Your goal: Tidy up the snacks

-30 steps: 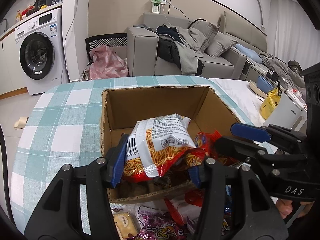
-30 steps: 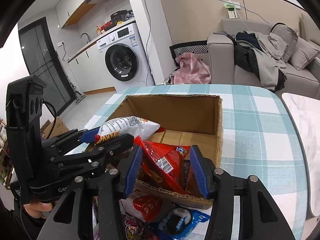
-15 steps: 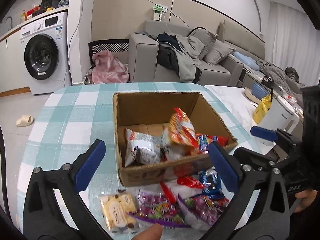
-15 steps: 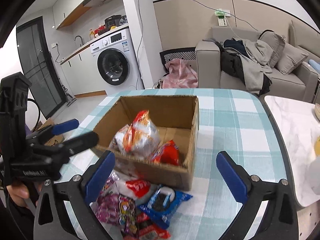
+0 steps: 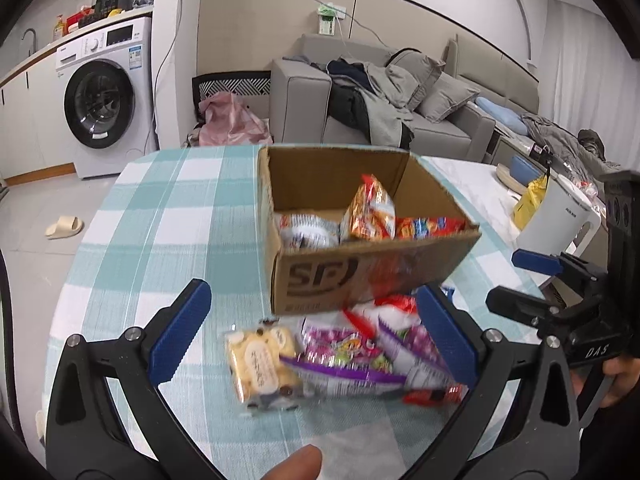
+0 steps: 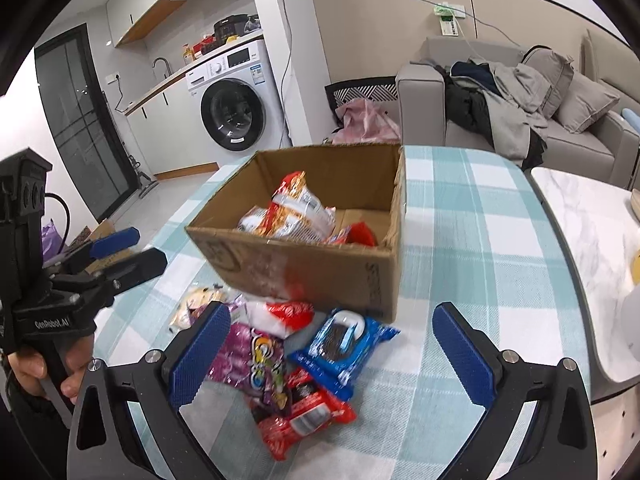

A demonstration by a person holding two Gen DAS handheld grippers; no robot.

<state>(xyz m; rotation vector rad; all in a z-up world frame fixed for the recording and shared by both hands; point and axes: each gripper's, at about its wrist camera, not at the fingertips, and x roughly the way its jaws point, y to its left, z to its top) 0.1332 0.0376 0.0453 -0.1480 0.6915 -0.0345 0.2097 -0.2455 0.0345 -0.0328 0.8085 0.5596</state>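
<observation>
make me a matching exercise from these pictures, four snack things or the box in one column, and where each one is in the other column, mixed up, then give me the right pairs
Things:
1. orange and white crinkly noodle-snack bag
2. blue cookie packet
3. pale yellow cake packet
4. brown cardboard box

Places:
A. on the checked tablecloth, in front of the box, toward the right gripper's side
B. standing on the teal and white checked tablecloth, open at the top
C. inside the box
D. on the tablecloth, at the left end of the loose pile, toward the left gripper's side

Pairs: 1-C, 2-A, 3-D, 4-B
</observation>
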